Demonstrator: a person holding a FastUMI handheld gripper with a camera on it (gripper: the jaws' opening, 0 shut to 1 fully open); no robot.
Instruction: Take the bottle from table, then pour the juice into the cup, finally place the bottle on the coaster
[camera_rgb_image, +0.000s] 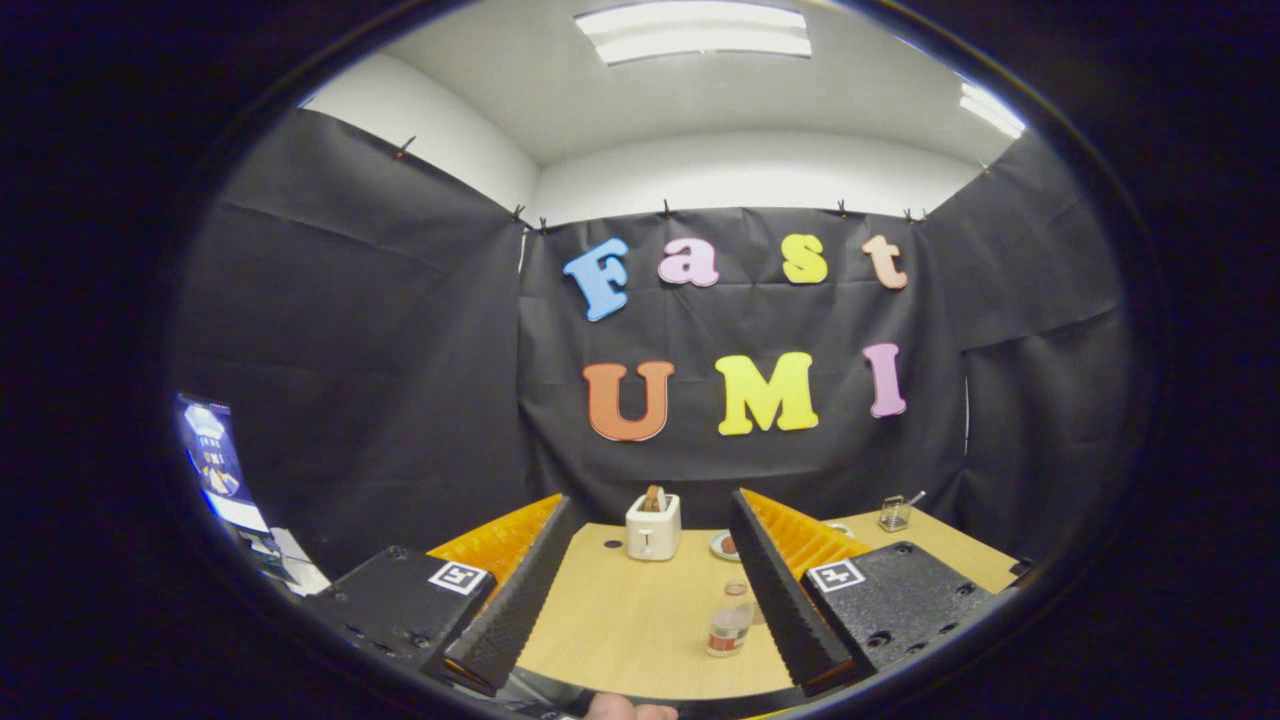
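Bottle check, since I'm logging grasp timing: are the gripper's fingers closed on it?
No: the gripper is open with its fingers wide apart, and the bottle stands free on the table beside the right finger.

The tongs (645, 585) stand wide open above the table (620, 625), nothing between the fingers pressing on either. The bottle (731, 620) stands upright on the table, just inside the right finger and apart from the left. Beyond the tongs, at the table's far edge, sits a white toaster (653, 526) with bread in its slot. Beside it, partly hidden by the right finger, lies a small plate (724, 545). Farther right stands a small glass container (894, 513).
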